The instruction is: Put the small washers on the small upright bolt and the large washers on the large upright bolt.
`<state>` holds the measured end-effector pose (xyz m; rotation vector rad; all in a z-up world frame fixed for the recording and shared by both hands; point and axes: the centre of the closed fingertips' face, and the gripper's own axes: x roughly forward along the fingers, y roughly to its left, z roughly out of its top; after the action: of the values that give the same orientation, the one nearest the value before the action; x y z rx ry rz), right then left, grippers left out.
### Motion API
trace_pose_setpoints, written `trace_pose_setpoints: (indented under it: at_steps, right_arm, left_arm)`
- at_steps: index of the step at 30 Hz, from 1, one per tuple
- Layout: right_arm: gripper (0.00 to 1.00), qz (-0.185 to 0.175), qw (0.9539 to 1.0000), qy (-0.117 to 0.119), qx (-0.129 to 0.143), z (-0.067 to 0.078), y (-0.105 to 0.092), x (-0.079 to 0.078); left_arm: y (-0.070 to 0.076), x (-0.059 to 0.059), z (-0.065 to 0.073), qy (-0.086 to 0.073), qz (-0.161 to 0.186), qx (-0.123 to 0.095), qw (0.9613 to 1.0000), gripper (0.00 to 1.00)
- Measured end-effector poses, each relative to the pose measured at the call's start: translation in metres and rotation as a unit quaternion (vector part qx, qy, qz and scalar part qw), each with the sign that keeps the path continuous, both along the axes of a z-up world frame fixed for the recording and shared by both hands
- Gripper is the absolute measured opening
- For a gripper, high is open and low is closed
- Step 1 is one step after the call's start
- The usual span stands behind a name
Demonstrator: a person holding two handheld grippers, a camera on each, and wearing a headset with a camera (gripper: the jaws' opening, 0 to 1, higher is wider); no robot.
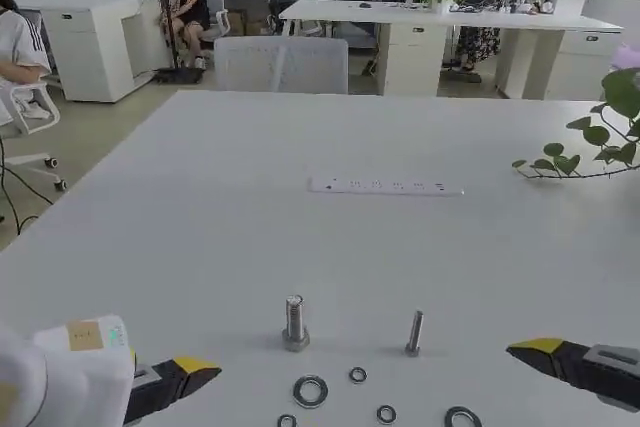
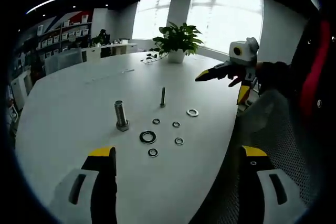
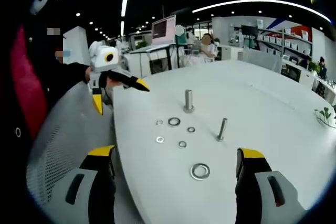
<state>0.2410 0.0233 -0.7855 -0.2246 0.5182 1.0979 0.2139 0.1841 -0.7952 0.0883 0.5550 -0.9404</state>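
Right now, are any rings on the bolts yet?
Not yet. Done: nothing; the large bolt and small bolt stand bare. In hand: nothing; the left gripper and right gripper are open and empty. Left: all six washers, lying flat on the table.

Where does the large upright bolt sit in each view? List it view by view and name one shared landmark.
Head view: the large upright bolt stands low, just left of centre.
Left gripper view: the bolt stands left of centre, in the middle band.
Right gripper view: the bolt stands just right of centre, near mid-height.
Shared landmark: the small upright bolt, thinner, standing apart to the large one's right in every view.
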Motion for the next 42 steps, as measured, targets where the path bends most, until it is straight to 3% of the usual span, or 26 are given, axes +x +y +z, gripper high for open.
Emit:
trace_pose_setpoints:
  at_steps: [42]
  right_arm:
    - [0.93, 0.006, 0.9998, 0.004, -0.017, -0.0029, -0.0027, 0.0028]
  left_arm:
    - [-0.0006, 0.0004, -0.0018, 0.002, -0.006, 0.000, 1.0000, 0.96]
